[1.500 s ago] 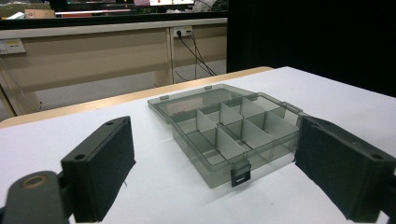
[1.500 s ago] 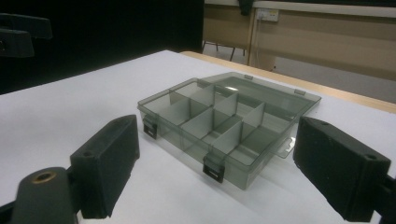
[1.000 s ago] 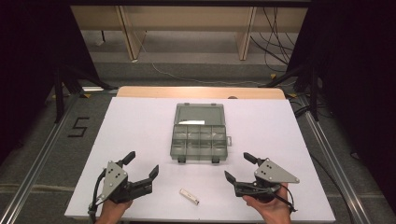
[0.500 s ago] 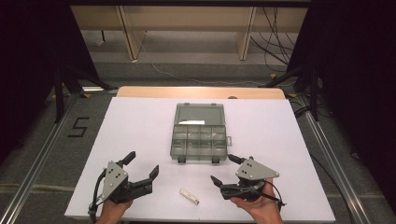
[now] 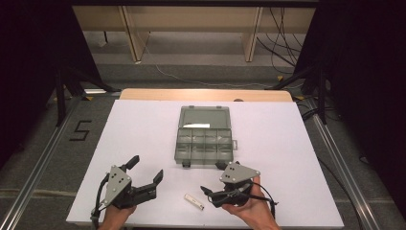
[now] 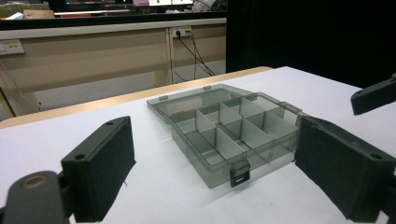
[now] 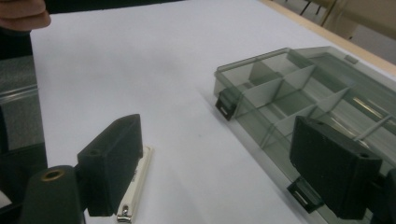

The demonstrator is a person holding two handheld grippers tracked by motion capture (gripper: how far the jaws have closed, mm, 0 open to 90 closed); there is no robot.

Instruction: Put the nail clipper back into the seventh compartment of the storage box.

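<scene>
High view first: a small white bar point(image 5: 194, 201) is lying on the white table point(image 5: 143, 124) near the front edge, between the two grippers. Its long axis is running diagonally, from upper left to lower right. The right gripper point(image 5: 214, 179) is sitting just beside the bar's right end, with its jaws spread and pointing left toward it. The left gripper point(image 5: 146, 168) is farther from the bar, to its left, also with jaws apart and holding nothing. The open compartment box point(image 5: 205, 139) is lying behind both, near the middle of the table.

Left gripper view: the two black jaws are standing wide apart with nothing between them, and they are framing the box point(image 6: 229, 130), not the bar.

Right gripper view: the bar point(image 7: 134, 184) is lying on the table right at the left jaw, partly under it, with a small metal part at its near end. Jaws are released and empty. The box point(image 7: 299, 102) is sitting to the right. I judge the right hand is the nearer one for picking up the bar, and the jaws probably need to come across its narrow width.
</scene>
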